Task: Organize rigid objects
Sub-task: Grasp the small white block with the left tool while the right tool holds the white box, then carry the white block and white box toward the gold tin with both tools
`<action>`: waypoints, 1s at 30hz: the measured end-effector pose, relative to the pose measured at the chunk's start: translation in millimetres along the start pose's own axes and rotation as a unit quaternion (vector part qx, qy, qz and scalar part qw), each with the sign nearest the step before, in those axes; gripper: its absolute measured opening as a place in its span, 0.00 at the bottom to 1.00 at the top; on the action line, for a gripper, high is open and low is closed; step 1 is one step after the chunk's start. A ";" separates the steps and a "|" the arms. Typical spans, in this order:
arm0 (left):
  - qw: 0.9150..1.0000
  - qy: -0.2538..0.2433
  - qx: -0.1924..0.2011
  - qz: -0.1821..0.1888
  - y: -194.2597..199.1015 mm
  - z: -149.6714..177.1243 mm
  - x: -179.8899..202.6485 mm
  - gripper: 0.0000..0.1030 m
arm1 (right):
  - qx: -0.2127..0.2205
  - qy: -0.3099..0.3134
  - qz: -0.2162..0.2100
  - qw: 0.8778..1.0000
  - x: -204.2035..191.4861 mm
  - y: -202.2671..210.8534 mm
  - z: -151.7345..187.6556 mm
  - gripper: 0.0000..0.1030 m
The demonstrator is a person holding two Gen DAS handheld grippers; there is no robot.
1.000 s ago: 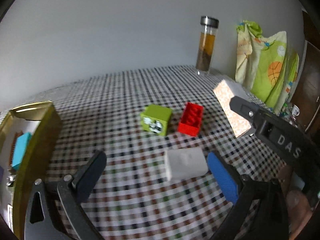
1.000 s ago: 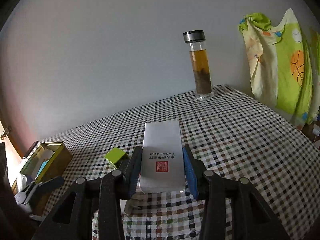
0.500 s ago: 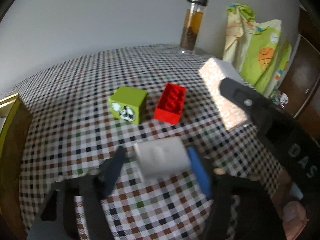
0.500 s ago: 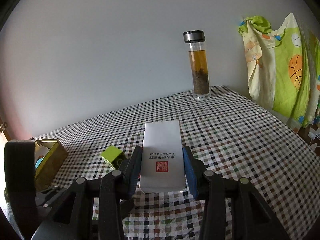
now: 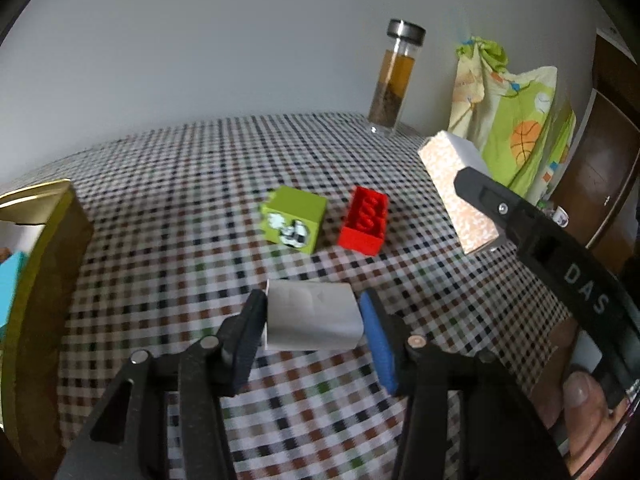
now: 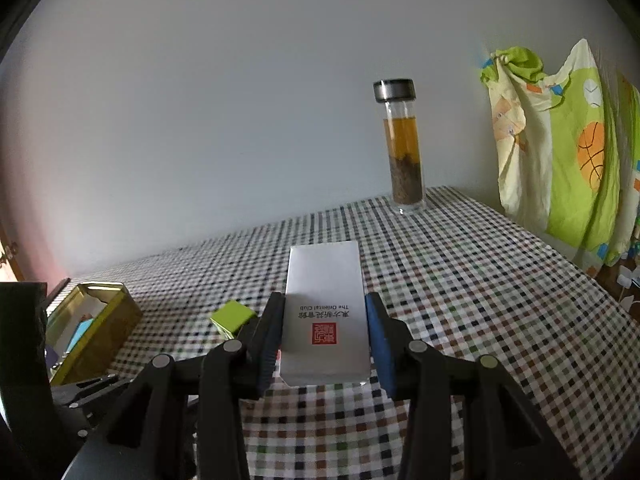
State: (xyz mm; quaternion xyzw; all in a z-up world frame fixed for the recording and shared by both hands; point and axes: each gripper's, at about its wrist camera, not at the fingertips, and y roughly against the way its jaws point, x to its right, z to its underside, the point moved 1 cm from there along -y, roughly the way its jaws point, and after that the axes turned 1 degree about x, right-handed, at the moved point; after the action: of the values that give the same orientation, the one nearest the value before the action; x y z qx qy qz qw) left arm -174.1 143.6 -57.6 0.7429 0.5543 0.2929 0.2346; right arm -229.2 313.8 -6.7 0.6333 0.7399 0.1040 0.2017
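Note:
A white block (image 5: 312, 326) sits between the pads of my left gripper (image 5: 313, 305), low over the checked tablecloth (image 5: 180, 184). The jaws are closing and both pads touch the block's sides. Beyond it lie a lime-green cube (image 5: 294, 220) with a picture on its near face and a red studded brick (image 5: 365, 220), side by side. My right gripper (image 6: 325, 308) is shut on a flat white box (image 6: 324, 280) with a red seal, held above the table. The same box (image 5: 456, 184) shows at the right of the left wrist view.
A gold tin (image 5: 44, 264) with a blue item inside stands open at the left; the right wrist view also shows the tin (image 6: 100, 320). A glass bottle (image 6: 402, 148) of amber liquid stands at the table's far edge. A patterned cloth (image 6: 560, 160) hangs right.
My left gripper moved forward around the white block and its wide-open jaws came in onto the block's sides. The right gripper kept its hold on the white box, nearly still.

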 end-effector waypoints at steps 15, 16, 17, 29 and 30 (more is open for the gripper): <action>0.996 0.013 0.076 -0.035 45.1 5.8 -36.9 0.47 | 0.040 0.058 -0.016 0.997 -57.9 21.1 9.7 0.42; 0.996 0.015 0.080 -0.036 47.2 5.7 -38.2 0.47 | 0.042 0.058 -0.019 0.997 -59.7 21.7 10.0 0.42; 0.996 0.016 0.085 -0.037 49.5 6.2 -39.8 0.47 | 0.042 0.059 -0.020 0.997 -61.1 22.0 10.4 0.42; 0.989 0.012 0.136 -0.055 76.3 13.8 -47.7 0.47 | 0.060 0.072 -0.035 0.995 -83.6 34.3 17.9 0.42; 0.988 0.011 0.141 -0.059 78.2 14.2 -47.4 0.47 | 0.061 0.073 -0.036 0.995 -84.9 35.4 18.5 0.42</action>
State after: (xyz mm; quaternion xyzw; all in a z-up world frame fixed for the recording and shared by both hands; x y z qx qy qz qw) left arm -120.7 76.2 -23.4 0.7316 0.6352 0.2054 0.1383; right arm -179.7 235.1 5.4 0.6078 0.7802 0.0966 0.1118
